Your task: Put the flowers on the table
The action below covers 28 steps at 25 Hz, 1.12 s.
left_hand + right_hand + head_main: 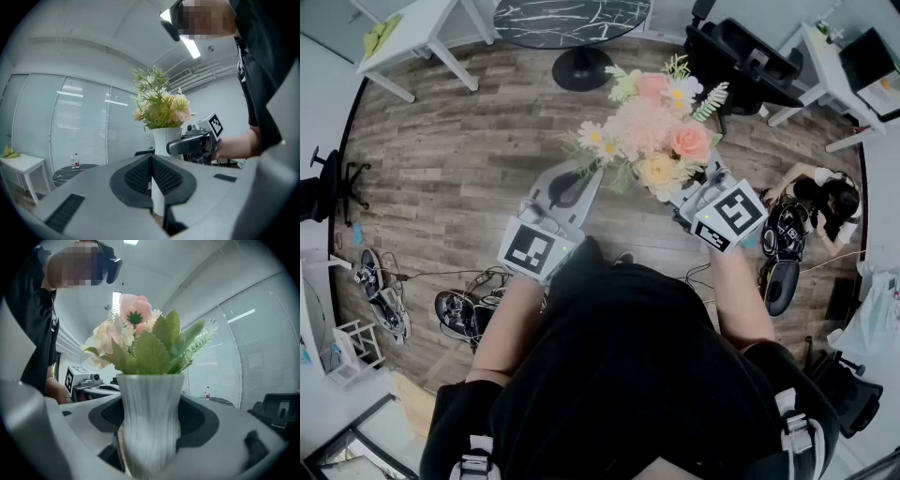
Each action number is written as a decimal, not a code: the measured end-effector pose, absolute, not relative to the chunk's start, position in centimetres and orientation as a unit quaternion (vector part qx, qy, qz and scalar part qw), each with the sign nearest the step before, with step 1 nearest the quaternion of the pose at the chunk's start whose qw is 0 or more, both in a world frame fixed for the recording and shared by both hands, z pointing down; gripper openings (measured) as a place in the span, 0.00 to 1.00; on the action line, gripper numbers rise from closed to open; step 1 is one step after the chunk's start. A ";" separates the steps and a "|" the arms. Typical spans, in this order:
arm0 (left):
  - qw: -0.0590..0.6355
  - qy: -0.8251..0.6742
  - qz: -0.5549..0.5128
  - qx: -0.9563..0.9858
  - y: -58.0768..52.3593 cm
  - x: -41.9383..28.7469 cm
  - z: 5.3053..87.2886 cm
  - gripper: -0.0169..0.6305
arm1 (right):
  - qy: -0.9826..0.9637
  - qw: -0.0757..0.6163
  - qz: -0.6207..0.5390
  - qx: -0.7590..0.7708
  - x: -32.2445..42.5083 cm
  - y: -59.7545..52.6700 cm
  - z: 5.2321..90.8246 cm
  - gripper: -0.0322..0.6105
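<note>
A white ribbed vase (150, 418) with pink, peach and cream flowers (652, 131) is held up in the air over the wood floor. My right gripper (151, 430) is shut on the vase body, one dark pad on each side of it. In the head view the right gripper (698, 192) sits just below the bouquet. My left gripper (570, 187) is to the left of the vase, apart from it. Its pads (161, 176) meet with nothing between them. The left gripper view shows the vase (166, 138) and the right gripper (192, 143) side on.
A round black marble table (572, 19) on a pedestal stands straight ahead, with small bottles (206, 392) on it. A white table (403, 33) stands at the far left. Black chairs (741, 61) and a crouching person (825, 202) are to the right; cables and gear (464, 314) lie on the floor at left.
</note>
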<state>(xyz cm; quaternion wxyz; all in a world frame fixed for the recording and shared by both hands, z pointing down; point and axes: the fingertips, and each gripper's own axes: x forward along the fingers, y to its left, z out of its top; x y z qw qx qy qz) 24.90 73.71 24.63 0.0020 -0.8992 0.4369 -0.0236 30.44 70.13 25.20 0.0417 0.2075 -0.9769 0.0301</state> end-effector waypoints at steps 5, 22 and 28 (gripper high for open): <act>-0.006 0.441 -0.049 -0.896 73.7 24.5 25.2 0.05 | -0.978 0.041 0.039 0.202 30.1 70.2 25.4 0.57; -0.010 0.439 -0.051 -0.897 71.9 23.2 25.4 0.05 | -0.976 0.046 0.040 0.209 29.0 68.5 25.7 0.57; -0.018 0.438 -0.051 -0.897 69.2 21.0 24.9 0.05 | -0.974 0.044 0.041 0.217 27.3 66.4 25.4 0.57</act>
